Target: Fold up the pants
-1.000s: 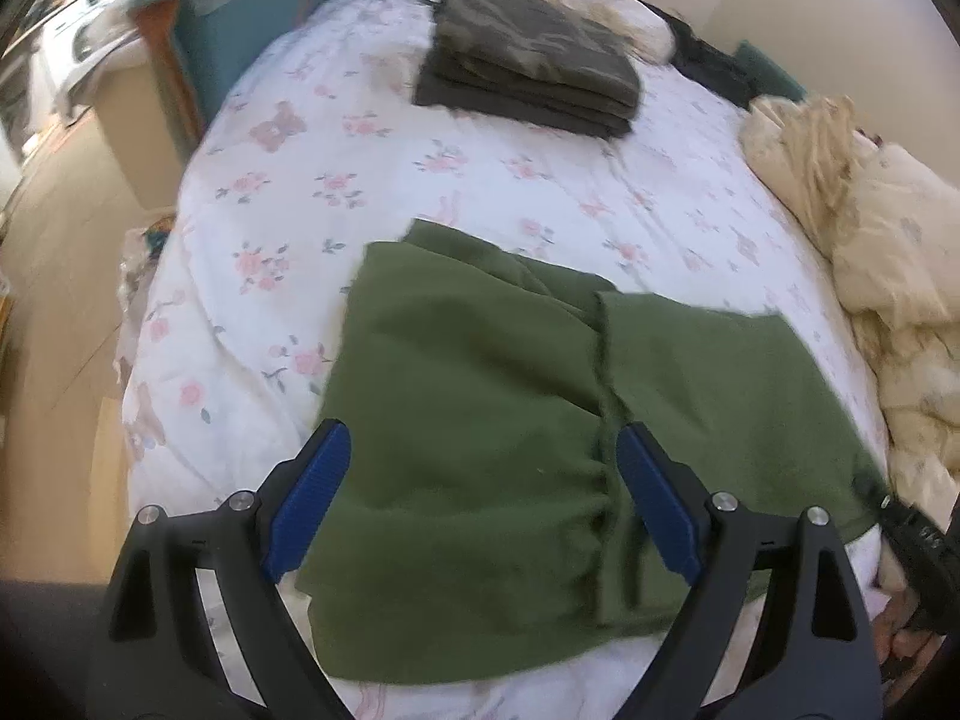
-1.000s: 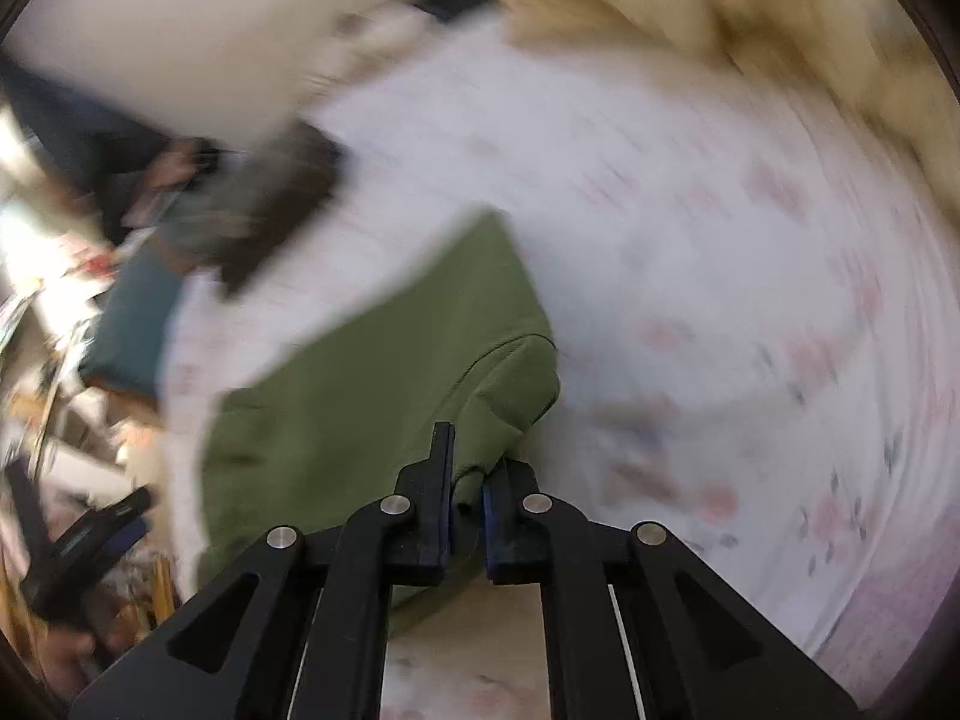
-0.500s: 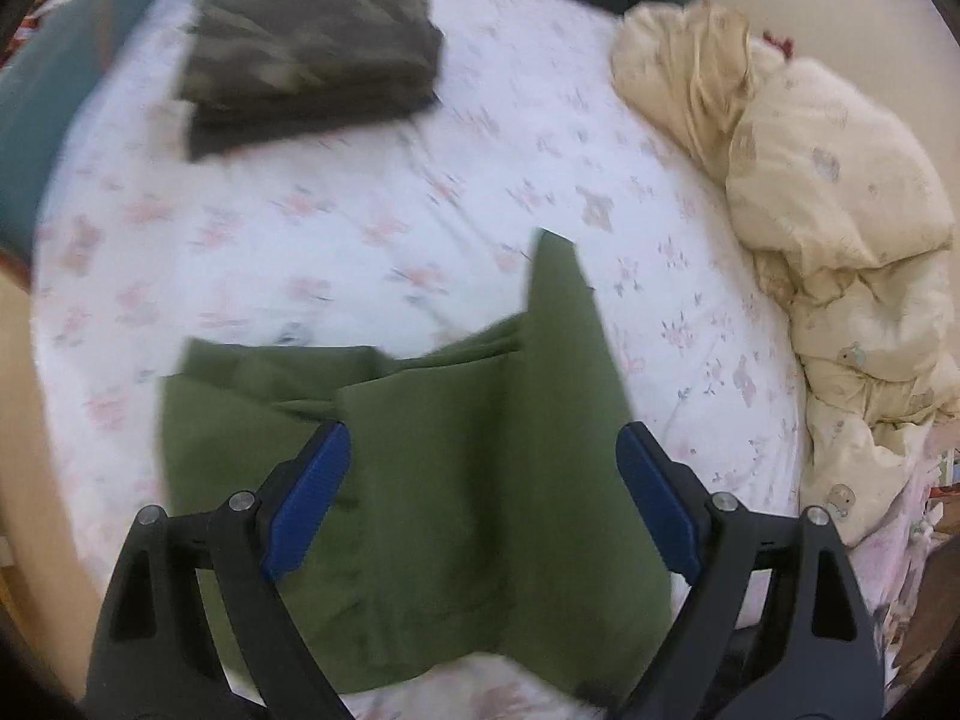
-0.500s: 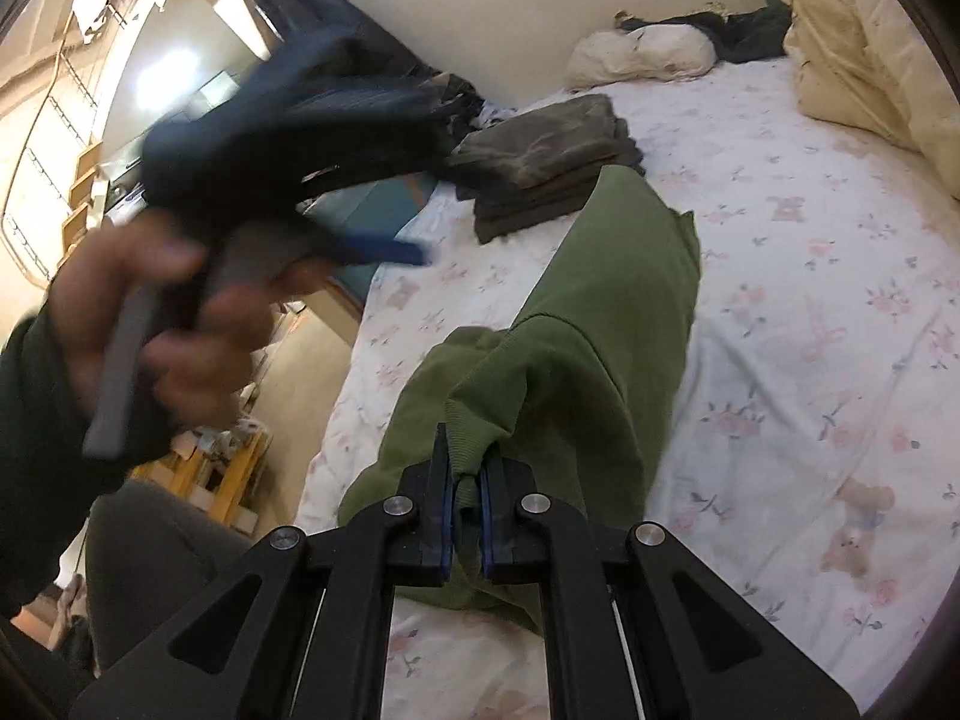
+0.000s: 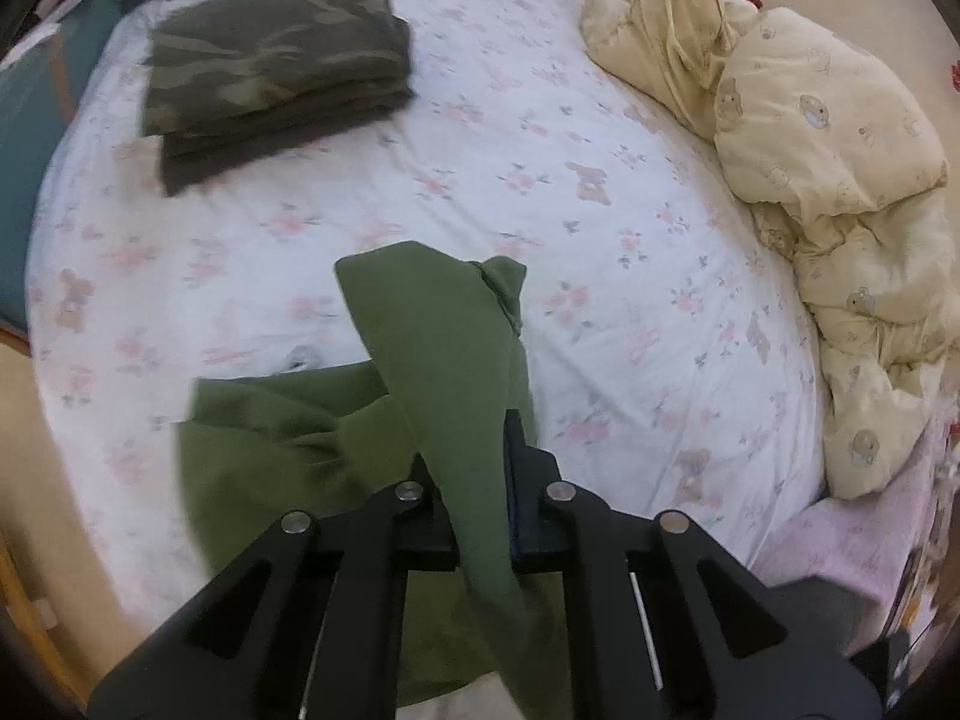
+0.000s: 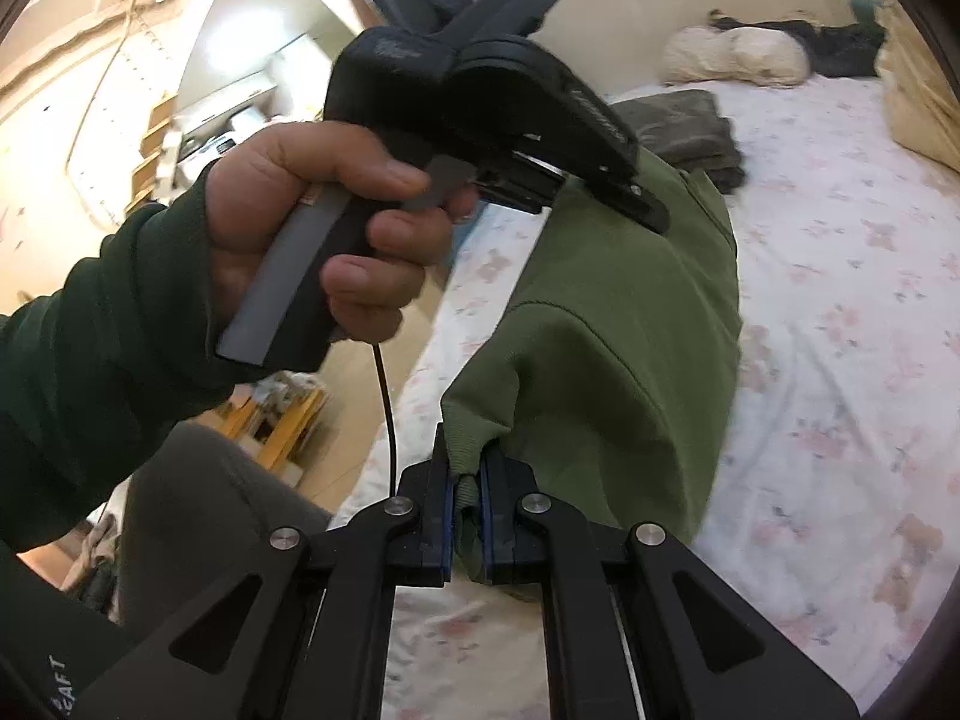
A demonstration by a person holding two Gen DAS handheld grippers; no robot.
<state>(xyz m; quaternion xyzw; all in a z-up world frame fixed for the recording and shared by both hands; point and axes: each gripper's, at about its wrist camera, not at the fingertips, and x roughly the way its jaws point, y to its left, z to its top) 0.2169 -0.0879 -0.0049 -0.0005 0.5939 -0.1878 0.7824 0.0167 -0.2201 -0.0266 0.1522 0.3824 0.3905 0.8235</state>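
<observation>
The green pants (image 5: pixel 432 348) lie near the front edge of the floral bed sheet (image 5: pixel 540 180), with one strip pulled up off the bed. My left gripper (image 5: pixel 480 480) points steeply down; its jaws are closing and the pads press on that raised strip. In the right wrist view the left gripper (image 6: pixel 648 210) sits on the upper fold of the pants (image 6: pixel 630 330), held by a hand (image 6: pixel 312 222) in a dark green sleeve. My right gripper (image 6: pixel 465 498) is shut on a ribbed hem of the pants, held up off the sheet.
A folded camouflage stack (image 5: pixel 270 54) lies at the far left of the bed. A crumpled cream duvet (image 5: pixel 840 210) fills the right side, and pillows (image 6: pixel 732 54) lie by the wall. The bed edge drops to a wooden floor (image 5: pixel 36 480) on the left.
My left gripper, wide open above the spread pants before, has swung right and shut on a raised fold. The right gripper has kept its grip and lifted the hem while rolling.
</observation>
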